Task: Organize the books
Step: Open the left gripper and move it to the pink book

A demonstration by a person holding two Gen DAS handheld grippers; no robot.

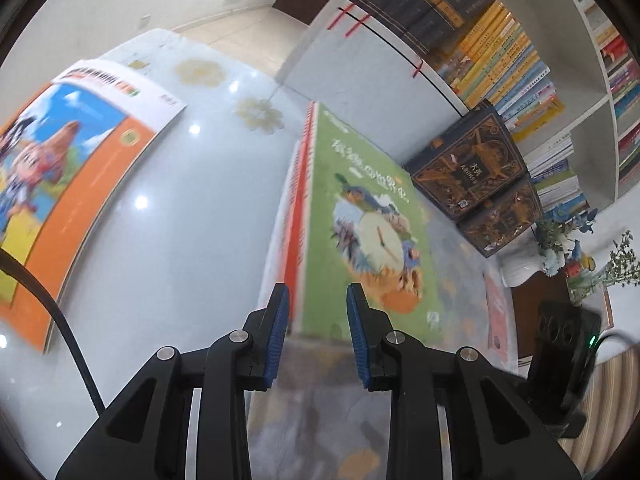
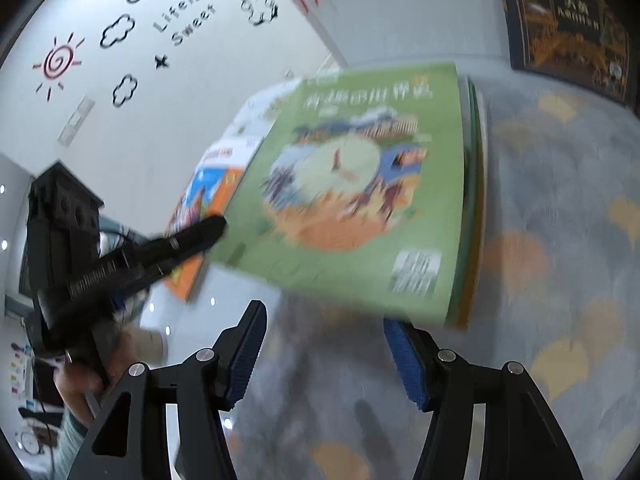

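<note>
Two tools: we see the left tool (image 1: 316, 308) and the right tool (image 2: 324, 336), each with black arms and blue ribbed pads.
Left tool state: we read its jaws as parted, with nothing pressed between the pads; the near corner of the green book stack shows in the gap beyond them.
Right tool state: we see its jaws spread wider, nothing held; the stack's near edge lies just past the right-hand pad, and whether they touch we cannot tell through the blur.
Green book (image 1: 360, 220): we note a green cover with Chinese title characters, a round clock-like picture with figures around it, an orange patch below and a small white code block at one corner.
Green book place: we find it on top of a small stack of thin books, lying flat on the glossy white counter (image 1: 172, 200) where a grey mat with yellow and orange spots (image 2: 560, 220) begins.
Stack edge: we see a red-orange spine and white pages along its left side.
Orange book (image 1: 60, 184): we see it flat on the counter, well apart to the left, with a blue sky and a cartoon figure on the cover.
Dark ornate books (image 1: 472, 172): we see two leaning beside the bookshelf (image 1: 520, 68).
Person's hand (image 2: 80, 384): we see it gripping the left tool's handle.
</note>
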